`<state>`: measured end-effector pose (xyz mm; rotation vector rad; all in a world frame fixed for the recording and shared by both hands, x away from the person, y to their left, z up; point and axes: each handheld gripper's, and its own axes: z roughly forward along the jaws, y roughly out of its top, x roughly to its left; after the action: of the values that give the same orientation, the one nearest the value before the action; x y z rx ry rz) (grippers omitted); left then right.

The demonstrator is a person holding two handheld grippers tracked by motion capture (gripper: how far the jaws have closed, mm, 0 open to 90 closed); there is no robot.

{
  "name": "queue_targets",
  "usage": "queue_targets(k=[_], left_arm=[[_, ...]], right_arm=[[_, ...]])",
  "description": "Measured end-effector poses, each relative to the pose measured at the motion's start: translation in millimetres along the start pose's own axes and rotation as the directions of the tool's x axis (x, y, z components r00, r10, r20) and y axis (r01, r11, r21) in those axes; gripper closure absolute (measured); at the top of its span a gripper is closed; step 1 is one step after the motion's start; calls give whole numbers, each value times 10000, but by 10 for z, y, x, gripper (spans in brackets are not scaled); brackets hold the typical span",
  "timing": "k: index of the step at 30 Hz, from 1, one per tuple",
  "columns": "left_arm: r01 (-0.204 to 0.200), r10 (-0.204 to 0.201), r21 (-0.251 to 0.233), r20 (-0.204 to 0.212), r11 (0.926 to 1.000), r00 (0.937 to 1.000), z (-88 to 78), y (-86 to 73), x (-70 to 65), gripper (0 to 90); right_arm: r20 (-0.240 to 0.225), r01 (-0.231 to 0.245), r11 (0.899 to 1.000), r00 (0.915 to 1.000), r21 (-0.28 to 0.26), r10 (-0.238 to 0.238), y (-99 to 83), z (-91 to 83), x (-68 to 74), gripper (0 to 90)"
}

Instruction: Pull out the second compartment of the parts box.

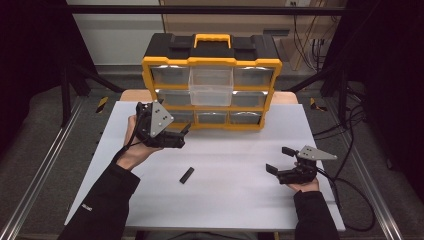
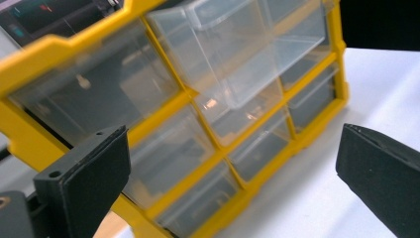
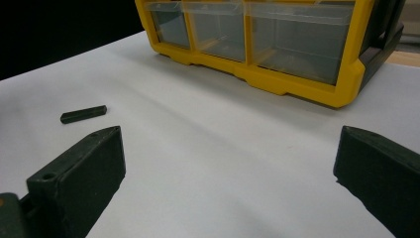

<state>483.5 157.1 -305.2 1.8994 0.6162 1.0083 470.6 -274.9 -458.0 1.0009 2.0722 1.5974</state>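
Black sleeves, black left claw [image 1: 181, 134], right claw [image 1: 280, 160], grey three-cornered plates, trailing black cables

Looking down and forward from above on the white table [image 1: 225, 195] and yellow drawer cabinet [image 1: 211, 90]; riding low and close, tilted, facing the cabinet's drawers [image 2: 198, 99]; skimming the tabletop toward cabinet base [image 3: 277, 79] and small black bar [image 3: 83, 114].

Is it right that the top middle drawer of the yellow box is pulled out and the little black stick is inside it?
Not quite. The top middle drawer of the yellow box is pulled out, but the little black stick lies on the white table, in front of the box. The high view shows it.
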Motion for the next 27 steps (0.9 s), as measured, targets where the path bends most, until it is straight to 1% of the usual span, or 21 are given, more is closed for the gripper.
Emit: queue_targets(k=[1, 3, 4, 8, 9, 10, 14, 16, 19, 21, 22, 25, 26, 27], left_arm=[[103, -103, -32, -8, 9999, 9999, -10, -30, 4, 1], [360, -360, 17, 139, 9994, 9993, -24, -95, 17, 1], [392, -392, 68, 132, 9992, 9991, -31, -129, 19, 0], [746, -749, 133, 221, 9971, 9969, -60, -280, 38, 0], [885, -889, 140, 290, 9960, 9956, -67, -317, 44, 0], [977, -981, 159, 263, 9951, 9948, -72, -353, 46, 0], [1247, -1253, 195, 315, 9920, 9916, -94, -482, 48, 0], [1453, -1458, 160, 419, 9893, 9884, -106, -540, 43, 0], [1556, -1564, 208, 469, 9876, 9866, -105, -625, 19, 0], [1748, -1762, 307, 513, 9841, 9830, -105, -683, 2, 0], [1738, -1751, 270, 551, 9844, 9830, -99, -707, -5, 0], [1903, -1917, 309, 547, 9812, 9799, -97, -770, -22, 0], [1879, -1888, 228, 496, 9819, 9808, -94, -789, -19, 0], [1909, -1917, 205, 505, 9814, 9801, -95, -808, -21, 0]], right_arm=[[-5, -19, 10000, 10000, 4, 19, 0, -1, 1, 2], [2, -20, 10000, 10000, -8, 20, 1, -4, -1, 2], [1, -16, 10000, 10000, -19, 16, 2, -5, -1, 2], [0, -27, 10000, 10000, -1, 27, 1, -2, 0, 2], [2, -9, 10000, 10000, -6, 9, 1, -1, -2, 2], [-3, -26, 10000, 10000, 4, 26, 0, -1, 0, 2], [-8, -24, 10000, 10000, 23, 24, -2, 2, 1, 2], [-6, -28, 10000, 10000, 47, 28, -3, 4, 1, 2], [3, -17, 10000, 10000, 50, 17, -4, 6, 1, 2], [-5, -11, 10000, 10000, 55, 11, -5, 8, 1, 2], [0, -17, 10000, 10000, 55, 17, -5, 7, 3, 2], [2, -6, 10000, 10000, 59, 6, -5, 8, 2, 2], [-3, -17, 10000, 10000, 70, 17, -6, 9, 3, 2], [7, -10, 10000, 10000, 81, 10, -7, 12, 3, 2]])
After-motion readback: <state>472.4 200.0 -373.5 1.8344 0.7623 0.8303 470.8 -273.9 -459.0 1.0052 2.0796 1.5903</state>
